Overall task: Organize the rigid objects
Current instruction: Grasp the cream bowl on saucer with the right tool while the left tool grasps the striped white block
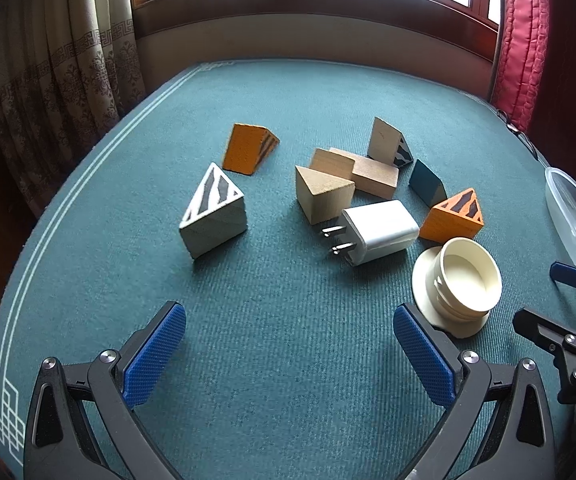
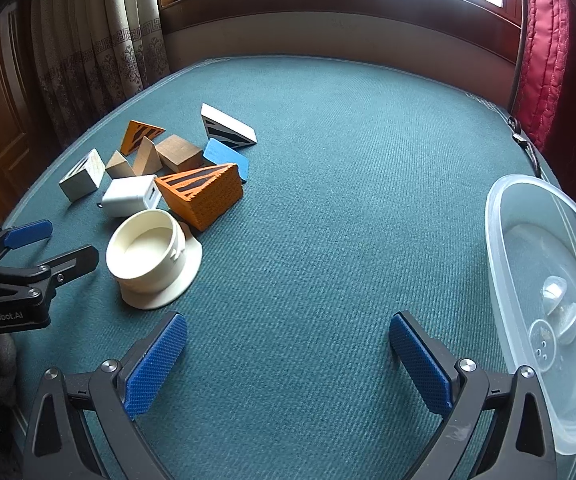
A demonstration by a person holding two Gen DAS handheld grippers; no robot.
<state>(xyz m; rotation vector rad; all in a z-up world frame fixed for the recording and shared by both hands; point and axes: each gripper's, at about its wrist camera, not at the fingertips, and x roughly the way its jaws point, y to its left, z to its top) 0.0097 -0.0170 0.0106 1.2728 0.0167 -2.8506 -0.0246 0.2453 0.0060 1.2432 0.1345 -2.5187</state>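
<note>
1. A clear plastic container (image 2: 544,312) lies on the teal-covered bench (image 2: 348,200) just right of the right tool (image 2: 288,356). Inside it sit two small rounded silvery pieces and a small clear disc; what they are I cannot tell.
2. A cream round cap (image 2: 147,252) lies tilted on its wide flange, its hollow side showing and holding nothing.
3. The loose things cluster beyond the cap, outside both containers: a white plug adapter (image 1: 376,232) against a plain wooden wedge (image 1: 322,196), an orange striped wedge (image 1: 454,220), a brown block (image 1: 372,176), a blue wedge (image 1: 428,182).
4. A white zebra-striped wedge (image 1: 213,212) and another orange wedge (image 1: 247,148) stand apart.
5. The left tool (image 1: 290,360) and the right tool both gape wide over bare cloth, gripping nothing.
</note>
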